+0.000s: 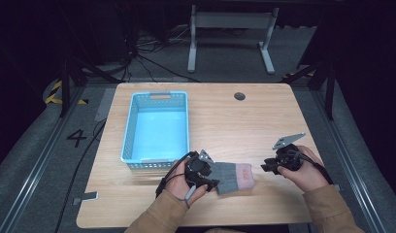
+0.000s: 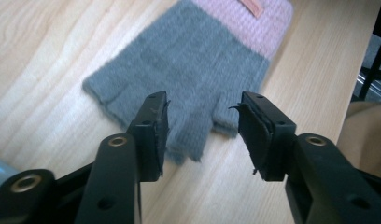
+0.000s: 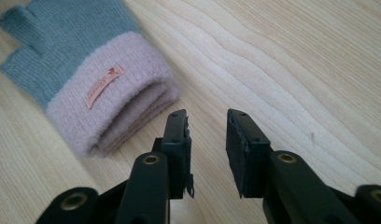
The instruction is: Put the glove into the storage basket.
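Note:
A grey fingerless knit glove (image 1: 231, 175) with a pink cuff lies flat on the wooden table (image 1: 235, 126) near its front edge. My left gripper (image 1: 211, 182) is at the glove's finger end. In the left gripper view the left gripper (image 2: 202, 105) stands open, its pads apart over the glove (image 2: 188, 60) and its short knit fingers, not pressing on them. My right gripper (image 1: 265, 167) is a little to the right of the cuff. In the right gripper view the right gripper (image 3: 207, 119) is open over bare wood, with the pink cuff (image 3: 114, 93) just to the left of its jaws.
A light blue plastic basket (image 1: 130, 127) stands at the left of the table, behind my left hand, with nothing seen inside. A round cable hole (image 1: 239, 96) sits near the far edge. Bare wood stretches across the middle and right.

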